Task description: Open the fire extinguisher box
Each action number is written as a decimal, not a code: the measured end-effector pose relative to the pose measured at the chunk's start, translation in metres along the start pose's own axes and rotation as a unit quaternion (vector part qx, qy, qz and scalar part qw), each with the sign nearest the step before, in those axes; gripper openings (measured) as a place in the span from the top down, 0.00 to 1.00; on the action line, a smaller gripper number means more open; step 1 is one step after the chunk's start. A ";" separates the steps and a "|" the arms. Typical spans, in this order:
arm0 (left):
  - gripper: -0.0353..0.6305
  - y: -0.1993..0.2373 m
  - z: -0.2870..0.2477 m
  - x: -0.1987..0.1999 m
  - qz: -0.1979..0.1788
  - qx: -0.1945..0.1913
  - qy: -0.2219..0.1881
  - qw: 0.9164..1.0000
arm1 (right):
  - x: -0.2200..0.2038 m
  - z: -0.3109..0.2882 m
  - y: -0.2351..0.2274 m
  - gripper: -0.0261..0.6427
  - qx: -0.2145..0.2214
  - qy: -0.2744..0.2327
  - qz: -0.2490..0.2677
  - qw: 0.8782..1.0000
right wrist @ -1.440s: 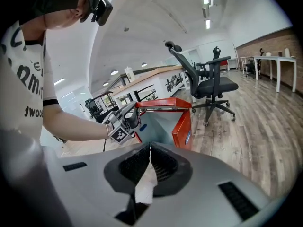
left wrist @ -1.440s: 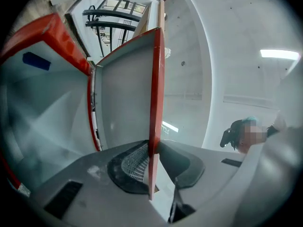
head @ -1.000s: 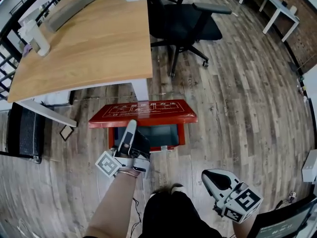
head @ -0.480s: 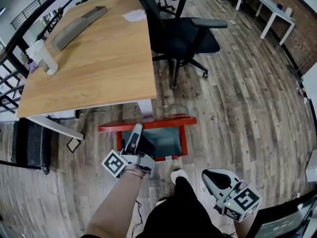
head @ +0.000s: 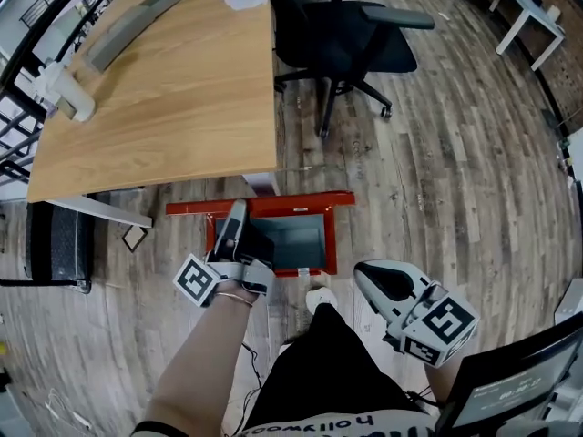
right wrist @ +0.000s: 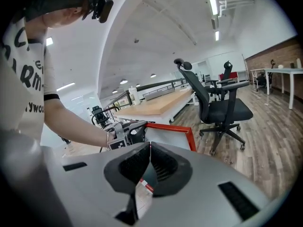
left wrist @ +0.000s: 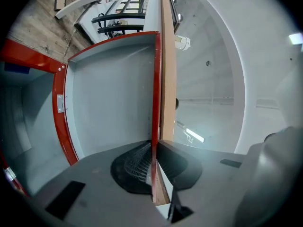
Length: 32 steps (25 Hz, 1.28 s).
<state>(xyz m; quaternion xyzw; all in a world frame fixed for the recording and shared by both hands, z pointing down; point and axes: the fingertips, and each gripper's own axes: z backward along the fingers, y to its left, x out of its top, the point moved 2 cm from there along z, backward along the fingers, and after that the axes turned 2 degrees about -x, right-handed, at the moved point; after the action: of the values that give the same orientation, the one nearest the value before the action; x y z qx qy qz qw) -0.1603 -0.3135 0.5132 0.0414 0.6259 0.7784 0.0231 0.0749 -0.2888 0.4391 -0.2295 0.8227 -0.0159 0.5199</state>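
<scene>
The red fire extinguisher box (head: 330, 240) stands on the wooden floor at the desk's front edge, its grey inside showing. Its lid (head: 273, 206) is raised and seen edge-on from the head view. My left gripper (head: 236, 213) reaches over the box's left side. In the left gripper view the lid's red edge (left wrist: 155, 93) runs straight between the jaws of the left gripper (left wrist: 154, 160), which are closing on it. My right gripper (head: 369, 276) hangs to the right of the box, apart from it. In the right gripper view, the right gripper (right wrist: 150, 157) has its pads together with nothing held.
A wooden desk (head: 155, 89) stands just behind the box, with a grey bar (head: 137, 21) and a white object (head: 64, 94) on it. A black office chair (head: 355, 44) is at the back right. A dark case (head: 55, 244) sits at the left. My foot (head: 319, 300) is before the box.
The lid has swung up from showing its red top face to standing edge-on. My left gripper stayed on it. The right gripper barely moved.
</scene>
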 end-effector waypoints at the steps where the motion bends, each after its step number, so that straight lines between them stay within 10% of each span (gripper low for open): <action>1: 0.89 0.000 -0.002 0.000 0.001 0.003 -0.003 1.000 | 0.003 -0.003 -0.006 0.94 0.005 0.000 -0.002 1.000; 15: 0.90 0.003 -0.030 0.009 -0.007 0.023 -0.029 0.999 | 0.048 -0.030 -0.073 0.94 0.022 0.004 -0.005 1.000; 32: 0.91 0.007 -0.049 0.016 0.017 0.034 0.026 0.999 | 0.075 -0.066 -0.052 0.94 0.009 0.000 -0.012 1.000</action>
<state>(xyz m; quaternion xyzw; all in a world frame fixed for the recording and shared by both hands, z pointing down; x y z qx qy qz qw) -0.1811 -0.3613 0.5097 0.0323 0.6516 0.7579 -0.0075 0.0100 -0.3789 0.4200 -0.2342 0.8199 -0.0298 0.5216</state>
